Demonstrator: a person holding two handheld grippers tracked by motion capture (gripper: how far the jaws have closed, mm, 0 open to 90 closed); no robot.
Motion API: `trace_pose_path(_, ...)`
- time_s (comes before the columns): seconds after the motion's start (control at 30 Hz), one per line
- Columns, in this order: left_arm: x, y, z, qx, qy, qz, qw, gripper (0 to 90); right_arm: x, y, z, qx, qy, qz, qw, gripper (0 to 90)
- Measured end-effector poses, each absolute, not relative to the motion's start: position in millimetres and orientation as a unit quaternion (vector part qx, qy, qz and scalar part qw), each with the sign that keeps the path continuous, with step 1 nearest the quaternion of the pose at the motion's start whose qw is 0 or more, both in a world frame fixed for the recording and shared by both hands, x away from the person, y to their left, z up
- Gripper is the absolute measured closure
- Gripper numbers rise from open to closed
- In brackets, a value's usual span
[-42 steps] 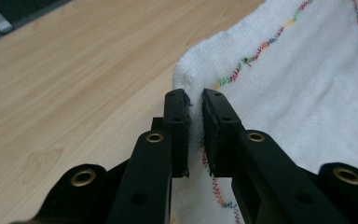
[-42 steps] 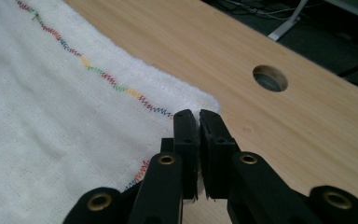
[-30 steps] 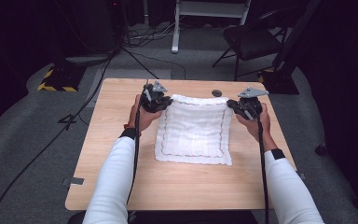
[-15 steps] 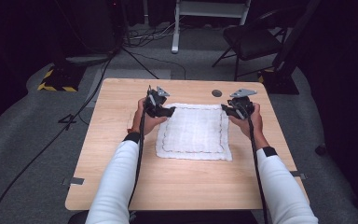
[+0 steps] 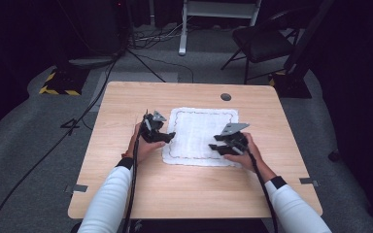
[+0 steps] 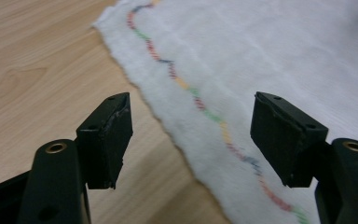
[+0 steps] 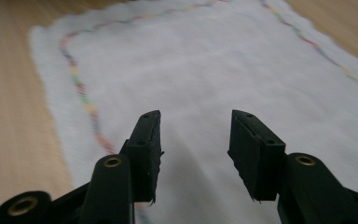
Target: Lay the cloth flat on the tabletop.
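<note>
Soft focus blurs the far end of the white cloth [image 7: 223, 56] ahead of the right hand-held gripper [image 7: 195, 140] in the right gripper view, smearing its coloured stitched border. In the left gripper view, the cloth runs off the top and right edges beyond the left hand-held gripper [image 6: 191, 135], its far corner out of focus. Seen from above, the right hand-held gripper covers part of the cloth's near right corner. A small dark round spot [image 5: 226, 96] on the tabletop [image 5: 126, 194], far ahead of both, is too small to identify.

Dark studio, floor cables [image 5: 141, 58], hazard-taped stand [image 5: 58, 82]
</note>
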State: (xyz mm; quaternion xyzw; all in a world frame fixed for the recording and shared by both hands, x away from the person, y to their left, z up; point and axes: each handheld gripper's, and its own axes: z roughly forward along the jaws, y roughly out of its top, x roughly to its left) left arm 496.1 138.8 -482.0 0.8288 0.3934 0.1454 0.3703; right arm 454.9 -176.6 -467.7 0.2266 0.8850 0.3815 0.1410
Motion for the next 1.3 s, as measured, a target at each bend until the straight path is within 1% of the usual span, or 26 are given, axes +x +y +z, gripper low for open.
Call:
trace_pose_path(0.1,508,145,-487,0.815,0.424,0.146,0.367,29.1,440,-145,-471,0.191,0.891,0.394,0.116,53.4)
trace_pose_path(0.17,508,148,-489,0.814,0.428,0.137,0.367,29.0,430,-126,-475,0.165,0.900,0.390,0.104,53.0)
trace_pose_path(0.23,501,150,-489,0.820,0.414,0.124,0.376,28.9,422,-113,-478,0.139,0.909,0.381,0.092,52.9)
trace_pose_path(0.3,490,151,-487,0.827,0.396,0.123,0.380,28.2,416,-111,-482,0.127,0.916,0.368,0.093,52.9)
trace_pose_path(0.33,486,151,-486,0.831,0.389,0.123,0.379,28.1,415,-114,-483,0.130,0.916,0.370,0.086,52.9)
trace_pose_path(0.43,480,153,-483,0.835,0.385,0.121,0.375,27.9,416,-121,-484,0.155,0.907,0.382,0.082,52.0)
trace_pose_path(0.5,477,155,-485,0.836,0.383,0.117,0.375,34.8,411,-112,-484,0.141,0.906,0.388,0.089,52.0)
trace_pose_path(0.57,476,156,-490,0.840,0.381,0.109,0.371,37.1,404,-98,-486,0.122,0.908,0.391,0.088,52.6)
trace_pose_path(0.6,475,155,-492,0.842,0.380,0.101,0.368,39.9,402,-91,-487,0.116,0.908,0.392,0.091,53.0)
trace_pose_path(0.67,476,156,-495,0.844,0.379,0.103,0.364,38.5,401,-78,-493,0.110,0.906,0.400,0.083,54.3)
trace_pose_path(0.77,478,160,-497,0.835,0.394,0.103,0.370,31.1,405,-62,-499,0.117,0.906,0.399,0.080,53.5)
trace_pose_path(0.8,478,162,-497,0.834,0.397,0.105,0.369,29.0,406,-58,-498,0.117,0.905,0.399,0.087,53.4)
trace_pose_path(0.87,477,164,-496,0.832,0.398,0.111,0.370,27.8,409,-50,-495,0.123,0.902,0.404,0.088,53.1)
trace_pose_path(0.93,477,167,-494,0.828,0.400,0.117,0.374,26.6,413,-41,-494,0.120,0.907,0.391,0.103,52.1)
trace_pose_path(1.0,476,169,-493,0.825,0.403,0.121,0.378,26.3,416,-34,-495,0.125,0.909,0.385,0.102,52.1)
trace_pose_path(1.07,476,170,-492,0.822,0.403,0.126,0.381,25.8,420,-32,-497,0.138,0.907,0.384,0.105,55.6)
trace_pose_path(1.17,479,168,-491,0.818,0.408,0.138,0.381,25.1,424,-34,-498,0.154,0.903,0.388,0.103,67.6)
trace_pose_path(1.23,482,166,-491,0.814,0.410,0.167,0.376,25.7,426,-35,-498,0.160,0.902,0.387,0.104,76.0)
trace_pose_path(1.27,485,165,-490,0.813,0.414,0.169,0.372,26.3,426,-35,-497,0.159,0.903,0.384,0.111,79.7)
trace_pose_path(1.3,490,164,-489,0.815,0.419,0.159,0.368,26.0,426,-35,-497,0.158,0.904,0.382,0.113,82.8)
